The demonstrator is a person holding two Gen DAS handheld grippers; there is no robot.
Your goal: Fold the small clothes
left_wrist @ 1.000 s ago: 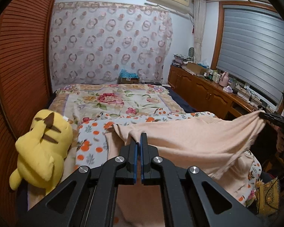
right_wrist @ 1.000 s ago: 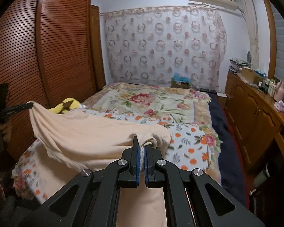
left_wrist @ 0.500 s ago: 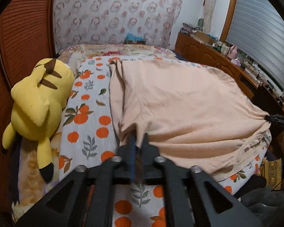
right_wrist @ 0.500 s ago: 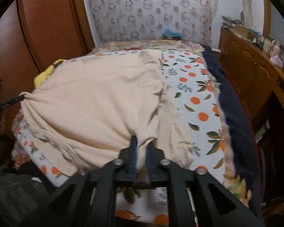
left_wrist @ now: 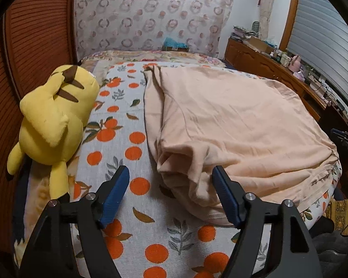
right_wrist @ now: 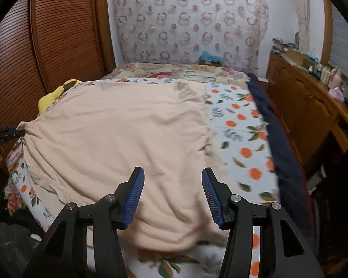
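Note:
A peach garment (left_wrist: pixel 232 120) lies spread flat on the orange-print sheet (left_wrist: pixel 118 143) of the bed. My left gripper (left_wrist: pixel 170 170) hovers low over the garment's bunched near-left corner. Its jaws are opening, the fold lies between them, and the blue pads (left_wrist: pixel 113 192) do not press it. In the right wrist view the same garment (right_wrist: pixel 118 134) fills the middle. My right gripper (right_wrist: pixel 172 171) stands over its near-right corner with jaws opening, the cloth lying loose under and between them. The left gripper (right_wrist: pixel 7 134) shows small at the garment's far left corner.
A yellow plush toy (left_wrist: pixel 51 125) lies along the bed's left side, against slatted wooden wardrobe doors (right_wrist: pixel 58 46). A dark blue blanket edge (right_wrist: pixel 278 139) runs down the bed's right side. Beyond it stands a wooden sideboard (right_wrist: pixel 308 106) crowded with small items.
Both grippers came down with the garment, which hung stretched between them and now lies spread on the bed. Both jaws went from shut on its corners to open, letting go.

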